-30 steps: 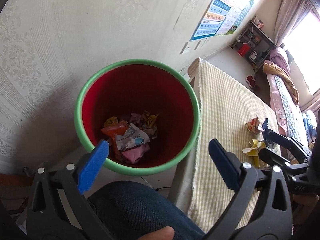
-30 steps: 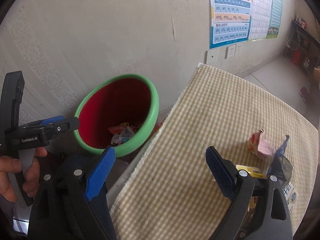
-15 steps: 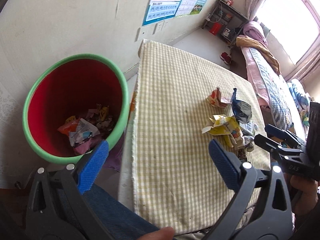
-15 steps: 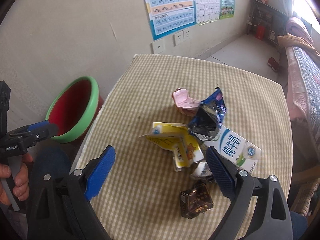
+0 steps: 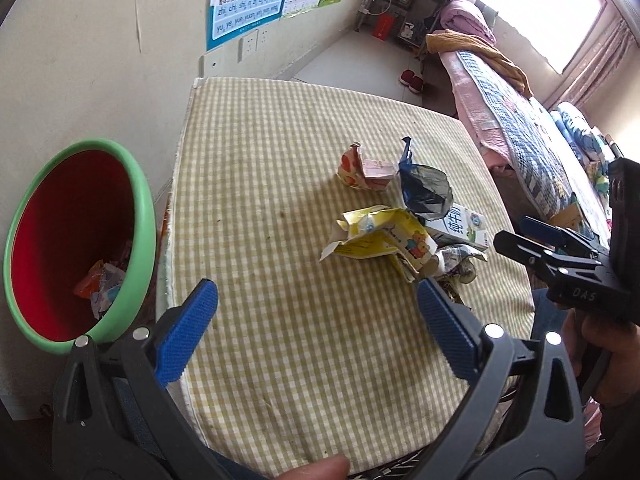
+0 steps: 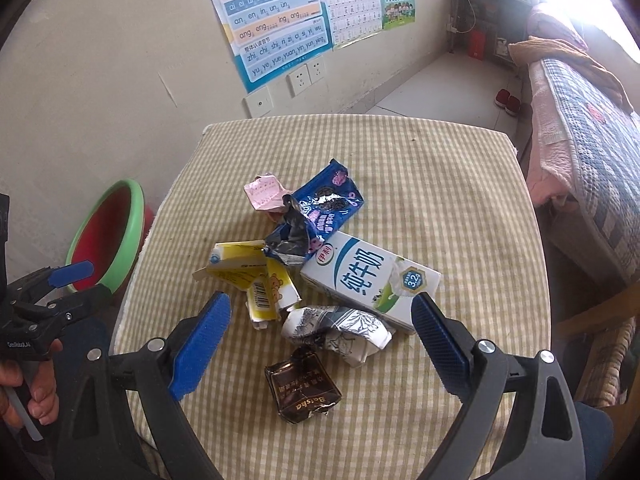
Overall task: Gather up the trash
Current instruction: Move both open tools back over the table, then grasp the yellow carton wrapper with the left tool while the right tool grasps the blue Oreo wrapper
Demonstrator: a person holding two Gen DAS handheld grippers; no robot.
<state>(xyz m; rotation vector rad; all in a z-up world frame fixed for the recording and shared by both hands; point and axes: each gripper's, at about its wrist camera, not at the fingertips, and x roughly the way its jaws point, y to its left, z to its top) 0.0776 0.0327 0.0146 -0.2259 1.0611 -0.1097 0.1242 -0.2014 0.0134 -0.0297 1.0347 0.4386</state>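
Observation:
Several pieces of trash lie on a checked tablecloth (image 6: 460, 200): a white milk carton (image 6: 370, 278), a yellow carton (image 6: 256, 280), a blue wrapper (image 6: 324, 208), a pink wrapper (image 6: 264, 192), a crumpled silver wrapper (image 6: 336, 330) and a brown wrapper (image 6: 302, 390). The yellow carton (image 5: 384, 240) and pink wrapper (image 5: 362, 168) also show in the left wrist view. A red bin with a green rim (image 5: 76, 240) stands left of the table, trash inside. My right gripper (image 6: 320, 332) is open over the silver wrapper. My left gripper (image 5: 316, 320) is open and empty above the table's near left part.
A wall with posters (image 6: 276, 20) and sockets is behind the table. A bed (image 5: 520, 100) stands to the right. The bin also shows in the right wrist view (image 6: 108, 232). A wooden chair (image 6: 600, 344) stands at the table's right edge.
Both grippers swung right, from the bin to the table. The trash pile has come into full view under the right gripper. Both stay open.

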